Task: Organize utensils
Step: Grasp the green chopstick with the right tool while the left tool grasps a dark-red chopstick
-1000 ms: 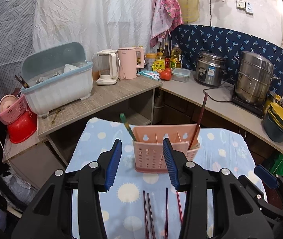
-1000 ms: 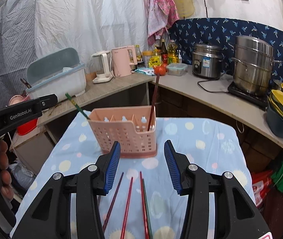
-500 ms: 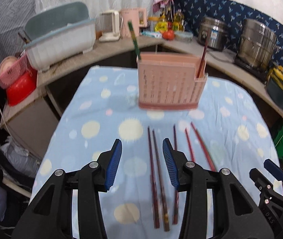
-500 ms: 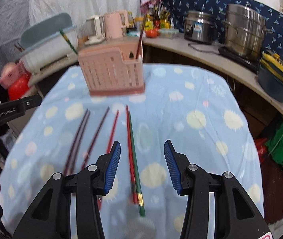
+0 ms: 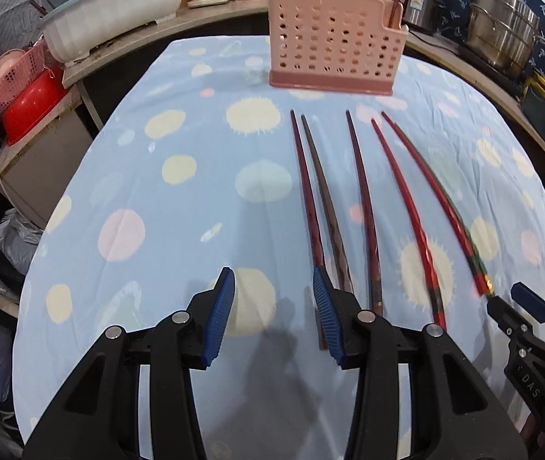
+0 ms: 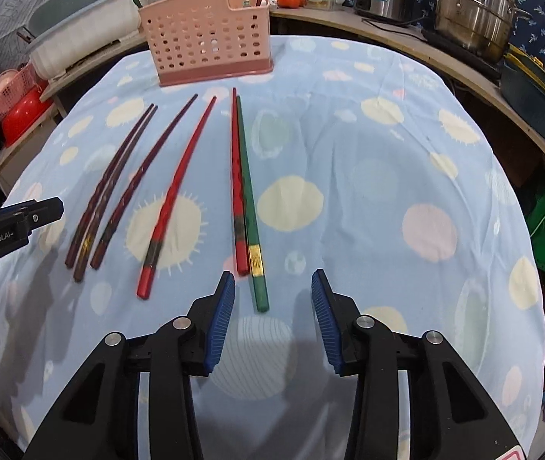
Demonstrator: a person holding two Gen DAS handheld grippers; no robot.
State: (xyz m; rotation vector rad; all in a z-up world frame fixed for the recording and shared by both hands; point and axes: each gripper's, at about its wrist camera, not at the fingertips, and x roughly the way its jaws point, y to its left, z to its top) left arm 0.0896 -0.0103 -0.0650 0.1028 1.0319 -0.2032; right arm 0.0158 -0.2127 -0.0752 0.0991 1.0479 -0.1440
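Blue left fingers (image 5: 230,318) spread beside chopsticks (image 5: 360,207), right fingers (image 6: 220,318) closing around green chopstick (image 6: 251,230) end.

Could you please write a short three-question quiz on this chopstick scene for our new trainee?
1. How many chopsticks lie loose on the blue spotted cloth?
2. True or false: the green chopstick on the cloth lies right beside a red chopstick.
3. Which chopstick's end lies between the pads of the right gripper? A) the green one B) the dark pair C) none

Key:
1. Six; two more already stand in the pink holder.
2. True.
3. A; the jaws are closing and do not press on it yet. The left gripper is open with only cloth between its pads.
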